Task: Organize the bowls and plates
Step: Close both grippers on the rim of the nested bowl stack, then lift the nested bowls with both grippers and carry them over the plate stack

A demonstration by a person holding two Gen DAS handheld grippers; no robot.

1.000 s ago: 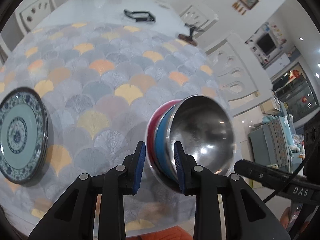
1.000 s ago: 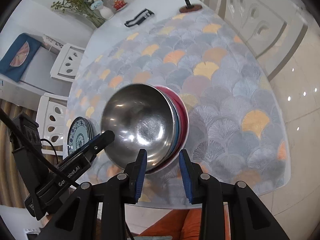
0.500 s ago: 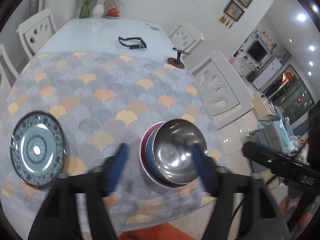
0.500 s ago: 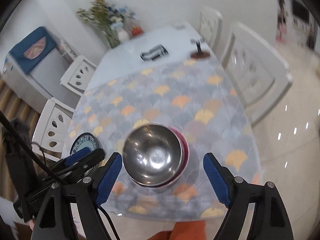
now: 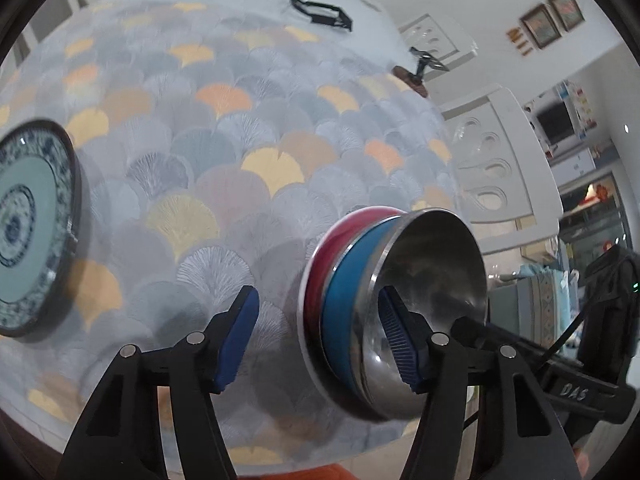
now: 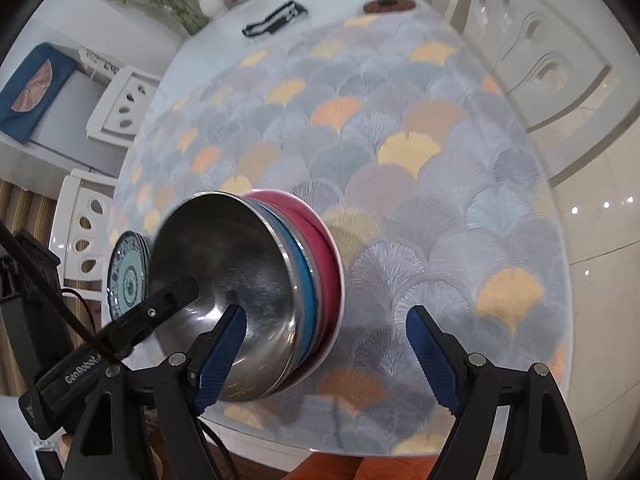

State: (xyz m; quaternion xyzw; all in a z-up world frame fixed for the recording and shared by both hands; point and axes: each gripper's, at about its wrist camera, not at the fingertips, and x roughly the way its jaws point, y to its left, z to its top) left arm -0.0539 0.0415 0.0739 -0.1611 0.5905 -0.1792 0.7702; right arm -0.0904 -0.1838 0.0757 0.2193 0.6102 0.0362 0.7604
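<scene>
A stack of three bowls stands near the table's front edge, with a steel bowl (image 5: 432, 280) (image 6: 224, 264) on top, a blue bowl (image 5: 344, 300) under it and a red bowl (image 5: 324, 256) at the bottom. My left gripper (image 5: 316, 340) straddles the stack's left rim. Its jaws are closing, one pad inside the steel bowl and the other apart from the red bowl. My right gripper (image 6: 326, 360) stands open astride the right rim, its pads not pressing. A stack of blue-and-white plates (image 5: 28, 224) (image 6: 126, 280) lies to the left.
A fan-patterned mat (image 5: 240, 168) covers the near part of the table. Further back lie a black folded frame (image 5: 320, 12), a small stand on a brown base (image 5: 416, 76) and a flower vase (image 6: 208, 0). White chairs (image 5: 492, 160) ring the table.
A second ago both grippers pinched the stack's rims. They let go and rose with jaws spread wide. Now both are back down low, jaws apart around the rims. The bowls stayed in place.
</scene>
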